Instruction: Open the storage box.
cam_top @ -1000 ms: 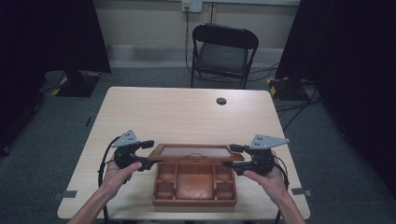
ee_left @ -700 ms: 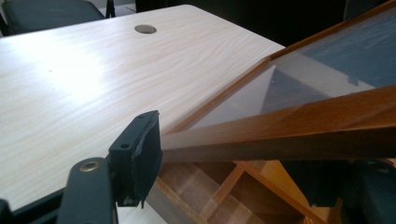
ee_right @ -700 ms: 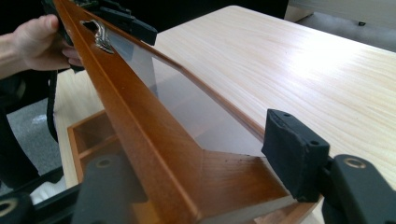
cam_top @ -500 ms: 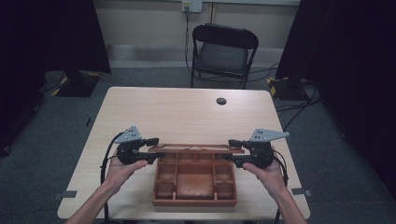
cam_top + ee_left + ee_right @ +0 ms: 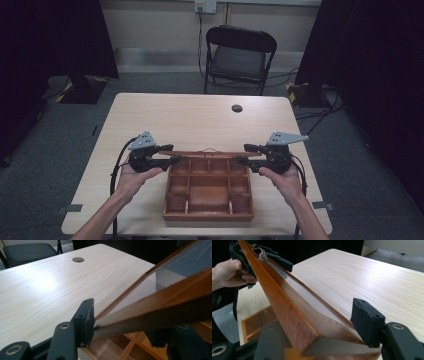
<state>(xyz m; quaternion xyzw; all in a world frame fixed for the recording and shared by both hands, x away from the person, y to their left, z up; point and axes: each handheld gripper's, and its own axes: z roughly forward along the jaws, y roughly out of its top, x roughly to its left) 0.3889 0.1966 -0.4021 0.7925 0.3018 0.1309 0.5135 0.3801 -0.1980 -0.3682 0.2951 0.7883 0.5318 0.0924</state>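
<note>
A brown wooden compartment box sits at the table's near edge. Its glass-panelled lid stands raised along the rear side and looks edge-on from above. My left gripper is shut on the lid's left end. My right gripper is shut on its right end. In the left gripper view the lid frame runs between the jaws of the left gripper. In the right gripper view the lid slopes away from my right gripper toward the other hand.
The light wood table stretches bare beyond the box, with a round cable hole near its far edge. A black folding chair stands behind the table. Dark curtains flank both sides.
The lid has swung further about its rear edge, from showing its glass face to nearly edge-on. Both grippers stayed clamped on its ends and shifted slightly with it.
</note>
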